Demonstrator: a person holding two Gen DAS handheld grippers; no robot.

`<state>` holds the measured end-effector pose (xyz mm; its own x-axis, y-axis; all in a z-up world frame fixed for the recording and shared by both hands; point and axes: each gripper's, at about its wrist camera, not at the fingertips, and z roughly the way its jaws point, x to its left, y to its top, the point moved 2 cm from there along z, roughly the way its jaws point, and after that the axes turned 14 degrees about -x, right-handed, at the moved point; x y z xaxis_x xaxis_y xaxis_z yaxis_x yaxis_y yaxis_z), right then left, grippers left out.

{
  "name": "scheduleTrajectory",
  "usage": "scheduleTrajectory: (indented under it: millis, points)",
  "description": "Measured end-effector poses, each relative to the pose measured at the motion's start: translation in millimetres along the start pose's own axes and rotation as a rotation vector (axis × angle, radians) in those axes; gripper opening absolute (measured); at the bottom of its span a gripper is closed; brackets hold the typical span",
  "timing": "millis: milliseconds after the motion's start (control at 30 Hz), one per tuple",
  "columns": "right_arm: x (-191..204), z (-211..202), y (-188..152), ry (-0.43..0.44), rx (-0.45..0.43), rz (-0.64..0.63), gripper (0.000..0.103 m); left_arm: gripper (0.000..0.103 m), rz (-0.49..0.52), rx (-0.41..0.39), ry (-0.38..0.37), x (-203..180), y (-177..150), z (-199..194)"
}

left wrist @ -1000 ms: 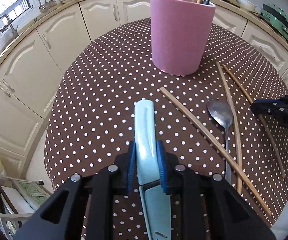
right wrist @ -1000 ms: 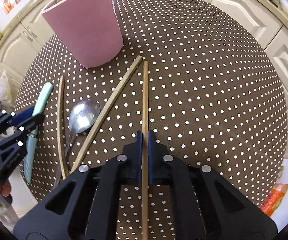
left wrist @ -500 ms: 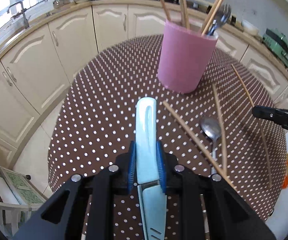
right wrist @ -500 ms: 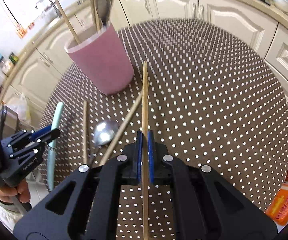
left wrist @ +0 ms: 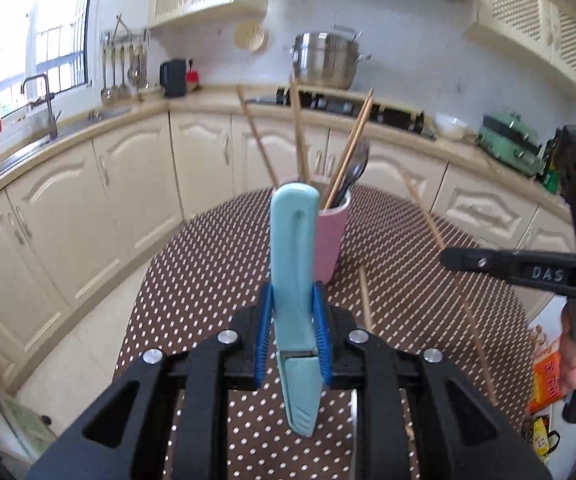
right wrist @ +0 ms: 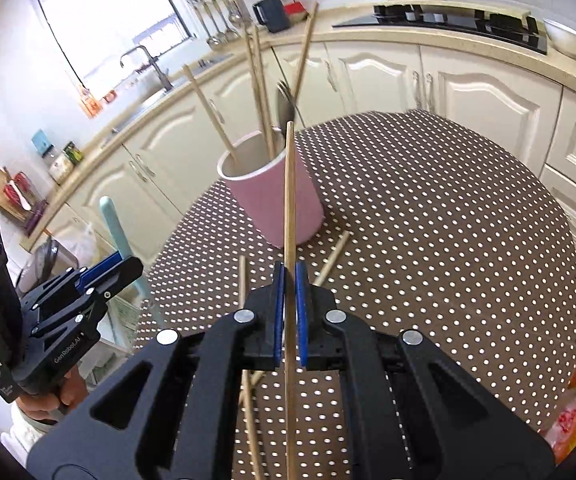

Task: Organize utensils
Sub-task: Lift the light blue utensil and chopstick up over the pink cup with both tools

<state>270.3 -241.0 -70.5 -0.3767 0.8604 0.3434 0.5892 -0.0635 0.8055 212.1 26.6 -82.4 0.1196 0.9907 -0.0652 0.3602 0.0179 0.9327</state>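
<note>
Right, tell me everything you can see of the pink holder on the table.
The pink holder is a plain, matte cylindrical cup, pink outside and pale inside, standing upright on the dotted tablecloth. Several wooden chopsticks and dark metal cutlery lean out of its open top. A loose chopstick lies with its tip near its base; whether they touch is unclear. Neither gripper touches it.

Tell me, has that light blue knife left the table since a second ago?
Yes. The light blue knife, clamped in the left gripper, has gone up off the dotted tablecloth; its tip now shows level with the pink cup's rim.
</note>
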Motion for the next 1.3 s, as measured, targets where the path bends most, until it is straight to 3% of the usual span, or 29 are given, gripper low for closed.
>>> scheduleTrajectory:
  millis: [300, 667, 1000, 1300]
  points:
    - [14, -19, 10, 0.075, -0.129, 0.006, 0.006, 0.019, -0.088, -0.207, -0.064, -7, 26, -16]
    - [27, -28, 38, 0.086, -0.331, -0.012, 0.006, 0.019, -0.137, -0.469, -0.114, -13, 64, -24]
    - [23, -8, 65, 0.101, -0.456, 0.004, 0.006, 0.019, -0.182, -0.511, -0.121, -8, 86, 19]
    - [27, 15, 91, 0.095, -0.644, -0.018, 0.006, 0.019, -0.097, -0.461, -0.06, -5, 102, 63]
